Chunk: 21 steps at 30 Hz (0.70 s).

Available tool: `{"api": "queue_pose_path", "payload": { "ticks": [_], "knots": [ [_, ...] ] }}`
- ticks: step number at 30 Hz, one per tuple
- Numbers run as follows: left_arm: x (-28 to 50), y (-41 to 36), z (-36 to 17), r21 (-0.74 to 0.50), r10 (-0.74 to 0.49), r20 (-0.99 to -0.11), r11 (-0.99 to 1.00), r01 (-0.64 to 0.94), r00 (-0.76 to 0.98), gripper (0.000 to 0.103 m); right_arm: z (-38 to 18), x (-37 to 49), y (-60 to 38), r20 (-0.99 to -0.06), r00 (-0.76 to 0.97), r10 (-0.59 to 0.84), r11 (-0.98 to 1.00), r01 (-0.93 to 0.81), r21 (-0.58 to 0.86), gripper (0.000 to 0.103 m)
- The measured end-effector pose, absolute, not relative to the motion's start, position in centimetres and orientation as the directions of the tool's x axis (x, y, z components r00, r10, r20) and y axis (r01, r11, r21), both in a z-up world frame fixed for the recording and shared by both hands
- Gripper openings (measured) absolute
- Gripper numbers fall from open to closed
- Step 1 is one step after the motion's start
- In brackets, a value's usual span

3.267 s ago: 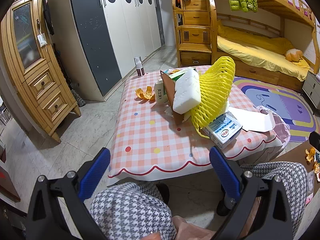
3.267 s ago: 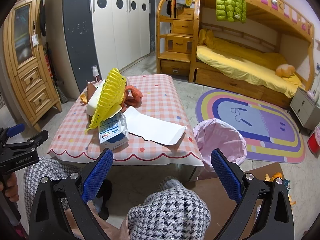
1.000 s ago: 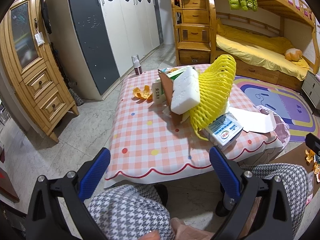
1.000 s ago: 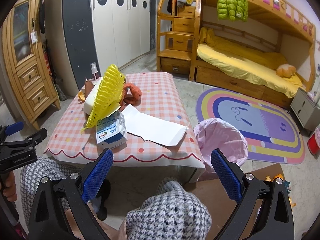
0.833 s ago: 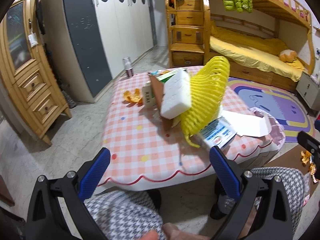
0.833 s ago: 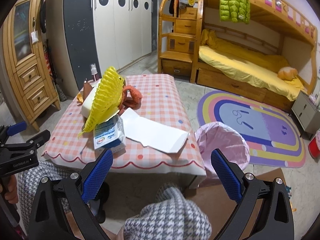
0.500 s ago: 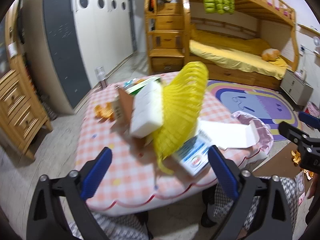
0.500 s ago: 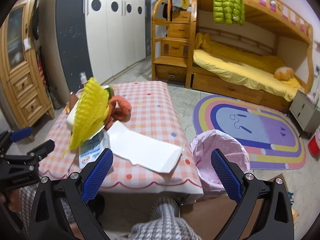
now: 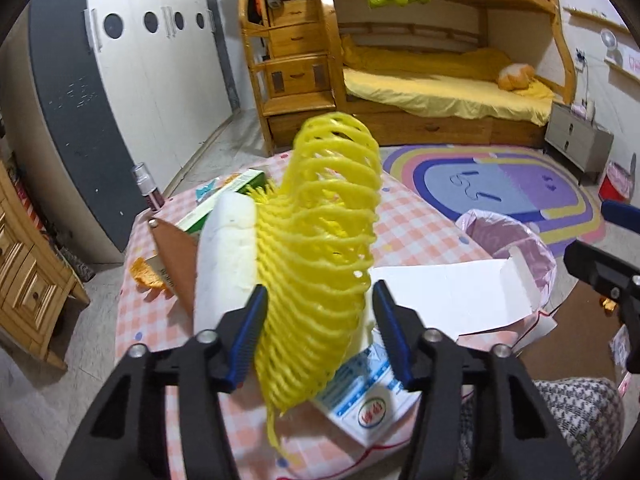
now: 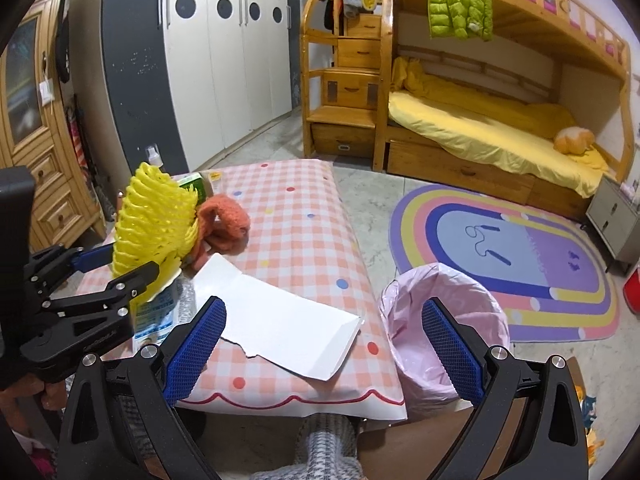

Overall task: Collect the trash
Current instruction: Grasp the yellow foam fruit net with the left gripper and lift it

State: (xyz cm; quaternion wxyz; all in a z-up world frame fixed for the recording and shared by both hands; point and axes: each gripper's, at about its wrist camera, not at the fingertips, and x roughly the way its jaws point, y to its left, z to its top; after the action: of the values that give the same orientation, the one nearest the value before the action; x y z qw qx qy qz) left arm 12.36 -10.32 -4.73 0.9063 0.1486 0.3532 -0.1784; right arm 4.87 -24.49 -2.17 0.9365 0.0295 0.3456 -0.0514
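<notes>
yellow foam net (image 9: 324, 248) hides much of the white foam block (image 9: 226, 256) | milk carton (image 9: 360, 396) label too blurred to read | bunk bed (image 10: 500, 92) cut off at the edge
</notes>
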Motion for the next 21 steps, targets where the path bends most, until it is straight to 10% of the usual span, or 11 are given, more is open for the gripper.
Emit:
{"api": "queue_pose_path", "payload": {
  "ticks": [4,21],
  "knots": [
    [13.0,-9.9,-3.9,0.12,-0.256,-0.685,0.883,0.453,0.681,0.015,-2.3,5.1,-24.8,-0.652,0.755,-0.075,0.993,0.119,0.024,0.097],
    [10.2,-5.6,5.5,-0.012,-0.43,-0.451,0.879,0.476,0.782,0.013,-2.1,4.5,-23.6,-0.636,0.77,-0.051,0.997,0.074,0.009,0.095]
  ]
}}
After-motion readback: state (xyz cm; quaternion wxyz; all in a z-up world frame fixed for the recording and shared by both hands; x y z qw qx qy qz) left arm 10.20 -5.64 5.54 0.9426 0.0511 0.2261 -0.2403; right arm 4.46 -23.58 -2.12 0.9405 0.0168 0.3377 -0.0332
